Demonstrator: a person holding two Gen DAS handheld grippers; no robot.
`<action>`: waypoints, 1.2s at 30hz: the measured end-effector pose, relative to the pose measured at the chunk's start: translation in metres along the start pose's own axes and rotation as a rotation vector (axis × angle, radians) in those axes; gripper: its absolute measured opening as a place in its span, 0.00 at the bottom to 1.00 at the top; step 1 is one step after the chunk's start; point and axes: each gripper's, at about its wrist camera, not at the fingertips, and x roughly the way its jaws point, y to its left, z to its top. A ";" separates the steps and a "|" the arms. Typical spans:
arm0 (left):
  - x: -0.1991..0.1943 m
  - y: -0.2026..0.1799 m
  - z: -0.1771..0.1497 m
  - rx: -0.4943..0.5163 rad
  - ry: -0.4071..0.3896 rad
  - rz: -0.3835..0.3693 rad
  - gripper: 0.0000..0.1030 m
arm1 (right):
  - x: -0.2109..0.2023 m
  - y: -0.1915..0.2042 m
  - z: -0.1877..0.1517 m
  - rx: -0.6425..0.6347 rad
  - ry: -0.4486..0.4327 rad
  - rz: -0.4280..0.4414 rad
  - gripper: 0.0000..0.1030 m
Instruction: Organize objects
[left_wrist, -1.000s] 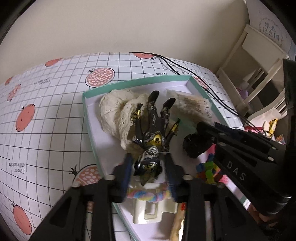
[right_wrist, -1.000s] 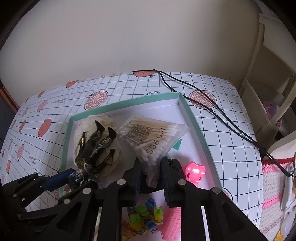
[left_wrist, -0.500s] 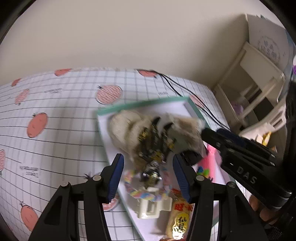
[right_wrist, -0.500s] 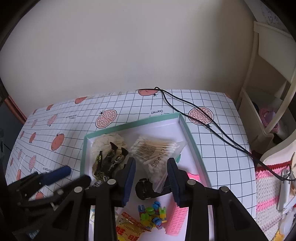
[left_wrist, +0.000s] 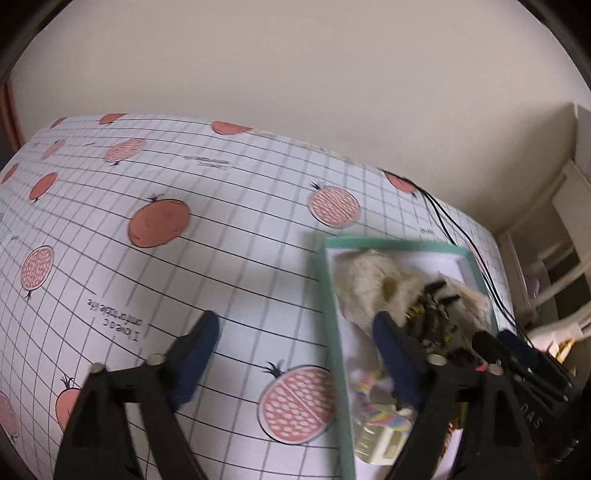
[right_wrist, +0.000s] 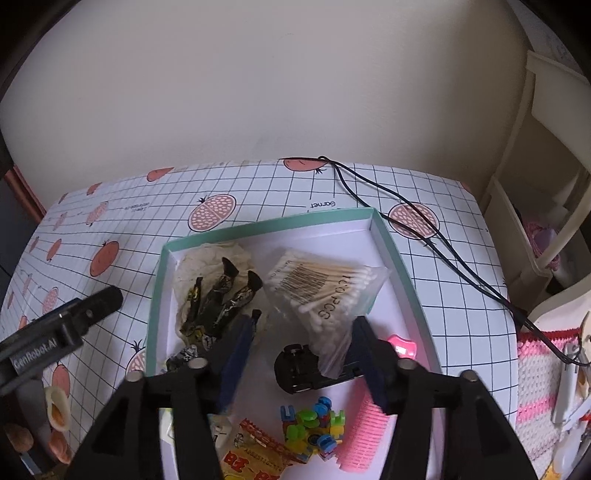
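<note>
A teal-rimmed white tray (right_wrist: 391, 243) holds a cream lace cloth (right_wrist: 207, 258), a black-and-gold action figure (right_wrist: 218, 299), a bag of cotton swabs (right_wrist: 325, 284), a small black car (right_wrist: 299, 365), colourful blocks (right_wrist: 314, 424), a pink comb (right_wrist: 364, 432) and a snack packet (right_wrist: 258, 458). My right gripper (right_wrist: 299, 350) is open and empty above the tray's middle. My left gripper (left_wrist: 295, 350) is open and empty, straddling the tray's left rim (left_wrist: 332, 332); it also shows in the right wrist view (right_wrist: 92, 306), left of the tray.
The table has a grid cloth with fruit prints (left_wrist: 159, 221). A black cable (right_wrist: 424, 229) runs across the table behind and right of the tray. White shelving (right_wrist: 535, 184) stands to the right. A pink knitted item (right_wrist: 535, 369) lies at the right edge.
Both grippers have opened wide and pulled back up from the tray. The left one let go of the figure and swung left; the right one let go of the swab bag.
</note>
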 end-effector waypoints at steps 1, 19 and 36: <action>-0.001 0.002 0.000 -0.006 -0.008 0.003 0.85 | 0.000 0.001 0.000 -0.002 -0.001 0.001 0.65; -0.035 0.042 -0.014 -0.053 -0.060 0.106 1.00 | -0.033 0.023 -0.012 -0.022 -0.056 -0.024 1.00; -0.144 0.056 -0.085 -0.001 -0.203 0.104 1.00 | -0.138 0.047 -0.078 -0.023 -0.162 -0.002 1.00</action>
